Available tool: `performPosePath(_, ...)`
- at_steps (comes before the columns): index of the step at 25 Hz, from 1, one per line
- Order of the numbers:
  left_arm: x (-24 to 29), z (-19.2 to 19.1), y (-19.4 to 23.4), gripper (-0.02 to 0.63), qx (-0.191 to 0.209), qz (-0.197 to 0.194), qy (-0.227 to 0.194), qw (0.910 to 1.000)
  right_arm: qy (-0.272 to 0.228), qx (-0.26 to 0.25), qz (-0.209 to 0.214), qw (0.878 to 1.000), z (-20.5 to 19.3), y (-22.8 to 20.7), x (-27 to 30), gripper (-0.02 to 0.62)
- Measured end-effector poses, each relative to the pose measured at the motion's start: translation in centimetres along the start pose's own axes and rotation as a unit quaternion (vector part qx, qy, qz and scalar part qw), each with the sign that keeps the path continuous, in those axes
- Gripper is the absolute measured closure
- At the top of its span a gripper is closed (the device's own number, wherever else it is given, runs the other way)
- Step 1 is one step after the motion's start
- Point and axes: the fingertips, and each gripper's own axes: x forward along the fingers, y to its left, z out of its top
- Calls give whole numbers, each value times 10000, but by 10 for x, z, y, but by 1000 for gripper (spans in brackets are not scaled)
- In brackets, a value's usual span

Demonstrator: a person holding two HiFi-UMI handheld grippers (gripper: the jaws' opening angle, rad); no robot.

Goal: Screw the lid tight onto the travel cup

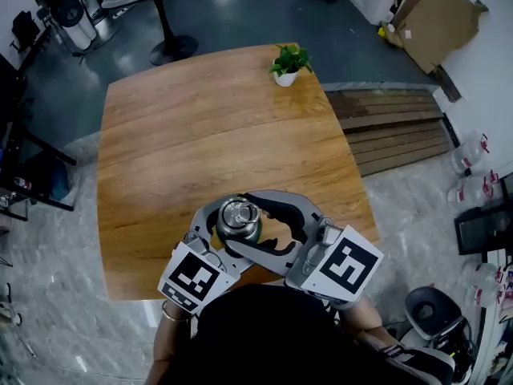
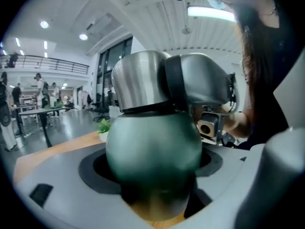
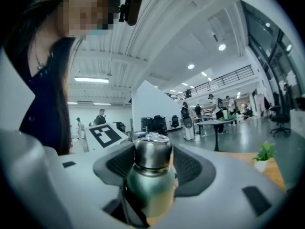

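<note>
Two grippers meet at the near edge of the wooden table [image 1: 200, 135], about midway along it, where the travel cup [image 1: 241, 234] stands upright. On the left, the left gripper [image 2: 152, 162] has its jaws closed around the cup's rounded green body, which fills the space between the dark pads in the left gripper view. The steel lid [image 1: 238, 213] sits on top of the cup and covers its mouth, so whatever is inside cannot be seen. From the right, the right gripper [image 3: 152, 165] reaches in higher up. Its ribbed pads stand on either side of the lid and appear pressed against it, and in the left gripper view one of its grey jaws lies against the lid's side. Each gripper's marker cube hangs just past the table's near edge. Further right, at the far edge towards the far right corner, a small white pot [image 1: 285, 78] holds a leafy green plant [image 1: 290, 58], well apart from the cup.
</note>
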Motion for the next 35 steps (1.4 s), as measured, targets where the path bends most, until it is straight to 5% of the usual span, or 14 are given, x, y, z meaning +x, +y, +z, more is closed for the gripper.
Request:
performPosePath(3, 0, 0, -11, 192, 214, -389, -46, 9990, 90, -61, 309, 9995, -2, 6, -1, 350)
performPosePath(6, 4, -6, -4, 192, 268, -88, 136, 9995, 173, -161, 152, 9996, -6, 3, 0, 351)
performPosePath(12, 8, -7, 12, 192, -412, 567, 118, 9975, 106, -190, -535, 9983, -6, -10, 5, 351)
performPosePath(16, 11, -17, 22, 192, -485, 949, 303, 9938, 154, -134, -805, 9965, -12, -17, 7, 353)
performPosePath(24, -1, -9, -10, 192, 8, -481, -24, 9988, 123, -53, 279, 9995, -7, 7, 6, 350)
performPosePath(27, -1, -13, -6, 192, 32, -282, 155, 9995, 186, -123, 177, 9996, -10, 6, 8, 348)
performPosePath(35, 8, -14, 6, 192, -683, 435, 193, 9965, 157, -88, -669, 9976, -11, -10, 12, 350)
